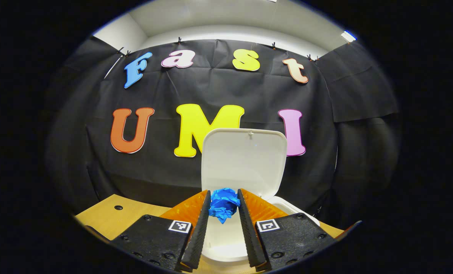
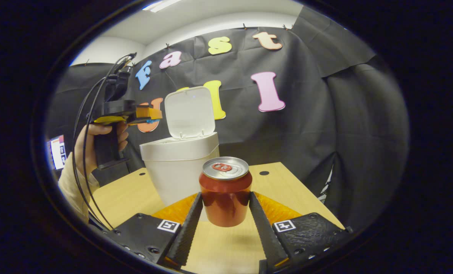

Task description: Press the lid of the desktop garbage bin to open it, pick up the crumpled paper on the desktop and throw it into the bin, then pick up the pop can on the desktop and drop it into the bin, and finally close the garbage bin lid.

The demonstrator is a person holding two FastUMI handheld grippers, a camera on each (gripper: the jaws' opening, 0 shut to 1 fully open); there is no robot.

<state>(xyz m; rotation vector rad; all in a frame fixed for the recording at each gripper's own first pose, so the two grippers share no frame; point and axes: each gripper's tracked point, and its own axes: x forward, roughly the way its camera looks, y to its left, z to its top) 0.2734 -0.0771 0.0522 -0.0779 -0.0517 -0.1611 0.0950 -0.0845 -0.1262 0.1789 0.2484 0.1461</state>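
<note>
Paper [image 1: 224, 205], crumpled and blue, sits pinched between the left gripper [image 1: 224, 208] fingers, both pressing its sides, held up in the air just in front of and above the open bin [image 1: 226, 243]. Held there so it can fall straight into the mouth once the fingers part; judged step: the drop, not yet done. In the left gripper view the lid [image 1: 244, 158] stands upright behind the paper, hinged back, so the opening is clear and the press-to-open step looks finished.

In the right gripper view the same bin [image 2: 178, 167] stands on the worktop [image 2: 123, 196], lid [image 2: 190, 112] up, with the left gripper [image 2: 150, 113] raised beside the lid, above the rim, carried by a hand [image 2: 87, 146] on its handle, sleeve below. A bit of blue shows at its fingers.

Pop can [image 2: 225, 190] stands upright on the worktop, near the bin and in front of it, right between the right gripper [image 2: 225, 213] fingers. Those fingers are spread, one each side of the can, a gap visible on both sides, not gripping. Likely pre-positioned so the can grasp can follow quickly after the paper goes in. Can top is sealed, tab flat. Risk: smooth round can could slip if clamped too low or off centre.

Lid closing remains.
</note>
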